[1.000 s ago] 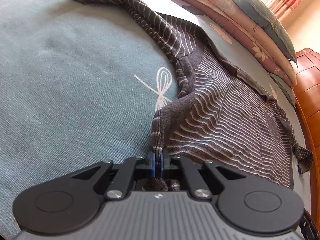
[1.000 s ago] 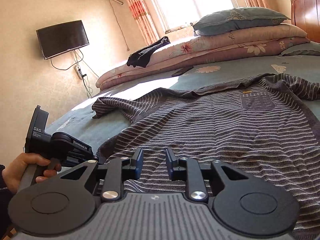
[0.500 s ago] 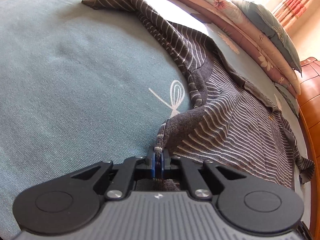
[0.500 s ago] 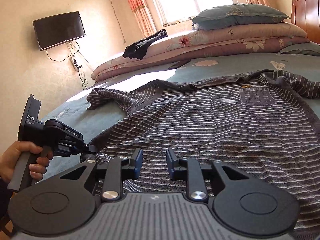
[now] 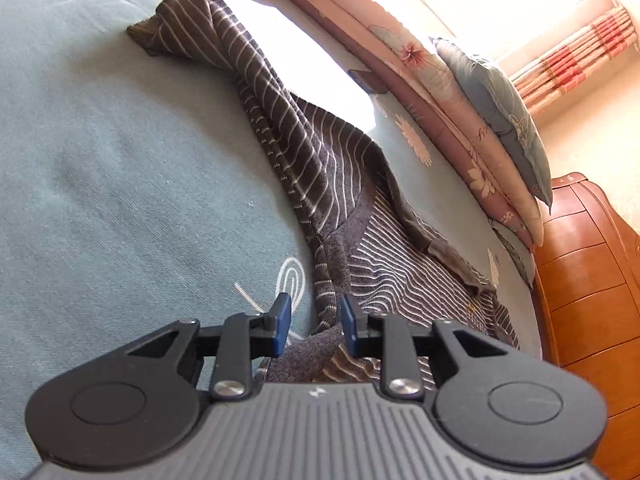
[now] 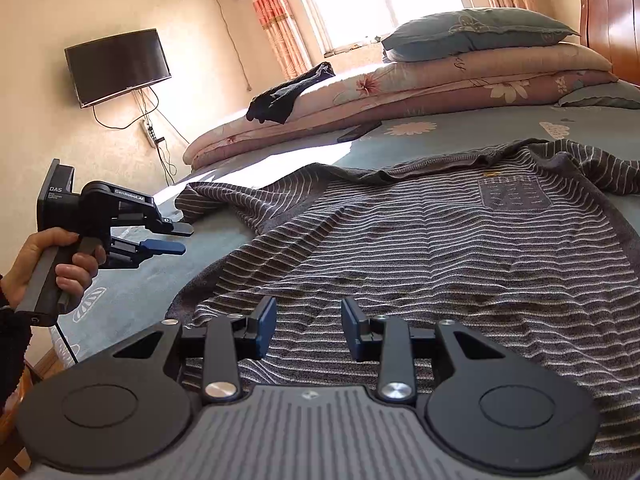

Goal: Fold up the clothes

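The left tongs point(image 5: 313, 322) are spread apart, gripping nothing; the striped sweater's point(image 5: 320, 184) side edge runs up between their fingers, perhaps just below them, with its sleeve trailing ahead across the teal bed sheet point(image 5: 100, 168). The right tongs point(image 6: 308, 326) are likewise parted, poised over the sweater's lower body, which lies spread flat on the bed ahead. A hand point(image 6: 44, 264) holds the left tool, off to their left.
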Available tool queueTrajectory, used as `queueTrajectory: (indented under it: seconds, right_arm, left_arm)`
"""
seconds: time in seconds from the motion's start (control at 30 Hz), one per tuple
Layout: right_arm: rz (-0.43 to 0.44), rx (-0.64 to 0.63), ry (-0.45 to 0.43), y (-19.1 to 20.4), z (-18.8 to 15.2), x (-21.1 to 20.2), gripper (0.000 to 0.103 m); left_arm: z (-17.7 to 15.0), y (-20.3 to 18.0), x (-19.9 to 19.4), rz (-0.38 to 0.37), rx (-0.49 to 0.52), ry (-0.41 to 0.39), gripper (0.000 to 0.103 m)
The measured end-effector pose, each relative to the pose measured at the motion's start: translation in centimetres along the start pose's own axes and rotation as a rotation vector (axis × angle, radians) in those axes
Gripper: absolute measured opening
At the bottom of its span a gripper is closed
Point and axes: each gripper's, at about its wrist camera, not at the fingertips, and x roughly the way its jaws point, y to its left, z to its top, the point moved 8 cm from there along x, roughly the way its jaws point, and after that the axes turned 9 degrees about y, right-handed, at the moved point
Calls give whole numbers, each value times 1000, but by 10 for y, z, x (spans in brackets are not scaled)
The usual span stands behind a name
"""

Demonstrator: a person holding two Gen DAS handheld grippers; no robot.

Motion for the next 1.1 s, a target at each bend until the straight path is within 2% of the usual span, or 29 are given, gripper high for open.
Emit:
queueTrajectory:
  seconds: [0.13,0.2,0.27,0.33,0.4,0.47,0.5,0.53,0.7,0.77,0.83,0.97,1.1]
  right_arm:
    - [-10,-7,10,-1,3,9,41]
    - [-12,-8,15,-1,4,11,41]
    - [-12,-9,19,-2,4,12,41]
    - [-11,-9,24,-3,4,14,41]
    - [-10,-10,28,-3,3,15,43]
    - [-9,-11,32,-4,3,16,43]
    - [-9,-11,34,-4,3,17,43]
    - [-8,-11,37,-5,3,17,43]
    - [-7,-15,45,-5,3,20,44]
    - [-12,-18,50,-4,2,21,44]
    - [-13,-22,60,-4,0,24,44]
    - [-19,-28,77,-4,-2,28,44]
    - [-25,-22,72,-6,-1,26,47]
  left_arm:
    - [14,-7,50,-20,-25,68,27]
    - [19,-10,69,-21,-20,89,32]
    - [22,-13,84,12,18,100,33]
    - [25,-19,92,10,52,92,34]
    - [26,-24,97,11,91,91,31]
    - [25,-26,98,44,124,80,22]
    - [25,-26,97,72,148,73,12]
    - [26,-27,95,90,163,59,7]
    - [52,-33,76,114,181,-45,7]
    - [69,-37,69,126,183,-91,1]
    - [86,-38,64,182,199,-142,0]
    - [93,-19,72,166,129,-62,0]
    - [72,-8,72,61,111,18,13]
